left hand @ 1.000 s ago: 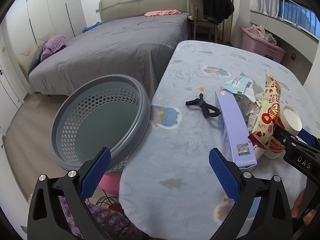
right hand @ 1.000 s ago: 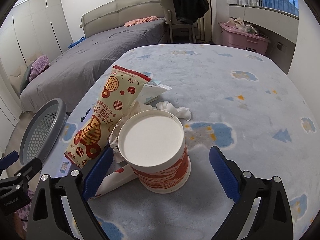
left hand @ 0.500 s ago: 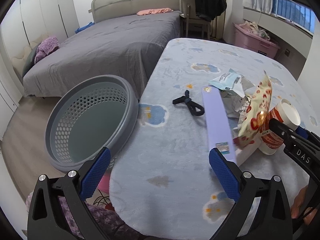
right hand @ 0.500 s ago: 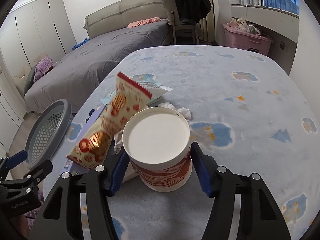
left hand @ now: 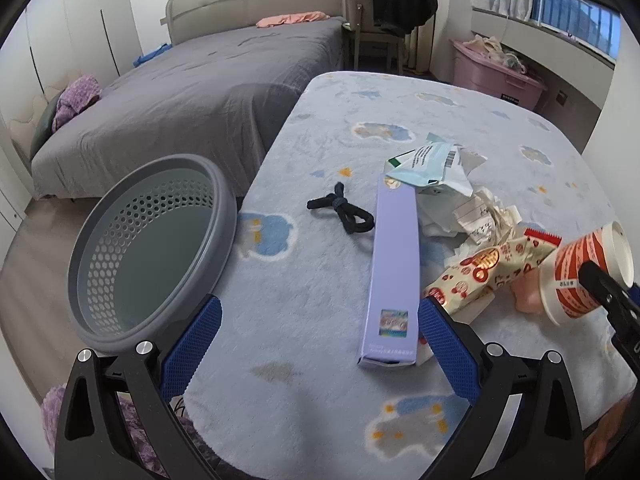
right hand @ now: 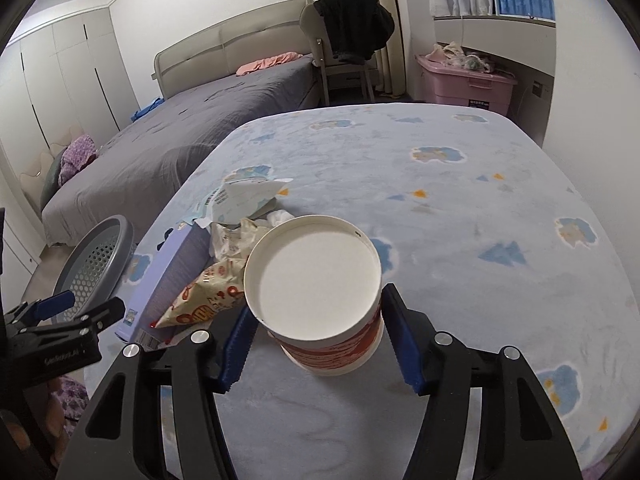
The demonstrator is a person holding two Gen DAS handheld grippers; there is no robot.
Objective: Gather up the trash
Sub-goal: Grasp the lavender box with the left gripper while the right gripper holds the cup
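Observation:
My right gripper (right hand: 320,344) is shut on a red-and-white paper cup (right hand: 316,284) and holds it lifted off the blanket-covered table (right hand: 460,216); the cup also shows in the left wrist view (left hand: 580,276). A red-patterned snack bag (left hand: 488,268) lies flat beside it. A long lavender box (left hand: 394,268), crumpled paper (left hand: 480,216) and a torn envelope (left hand: 428,164) lie near it. My left gripper (left hand: 316,344) is open and empty, low over the table's near edge. A grey perforated basket (left hand: 152,248) stands left of the table.
A black knotted cord (left hand: 340,210) lies on the blanket left of the box. A grey bed (left hand: 200,92) is behind the basket. A chair with a black garment (left hand: 388,8) and a pink bin (left hand: 496,72) stand at the back.
My right gripper closed on the cup and lifted it. The snack bag that leaned on the cup fell flat. The left gripper drew back a little.

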